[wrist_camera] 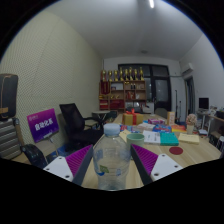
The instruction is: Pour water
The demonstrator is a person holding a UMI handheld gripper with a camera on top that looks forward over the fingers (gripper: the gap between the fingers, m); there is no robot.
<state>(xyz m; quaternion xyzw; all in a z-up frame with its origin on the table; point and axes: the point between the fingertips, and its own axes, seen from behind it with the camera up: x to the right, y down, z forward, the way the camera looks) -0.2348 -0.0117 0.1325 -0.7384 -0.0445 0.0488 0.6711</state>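
A clear plastic water bottle [111,162] stands upright between my gripper's [111,150] two fingers, its pale cap [111,129] on and a small label on its side. The magenta pads [82,160] press against both of its sides, so the gripper is shut on it. A wooden table [190,160] lies under the bottle; whether the base rests on it cannot be seen. A light green cup [135,137] stands on the table just beyond the bottle, slightly to its right.
Colourful boxes and books [152,135] crowd the table beyond the cup, with a flat round yellow object [177,151] to the right. A black office chair [75,118] and a purple sign [43,123] stand to the left. A shelf [125,92] lines the far wall.
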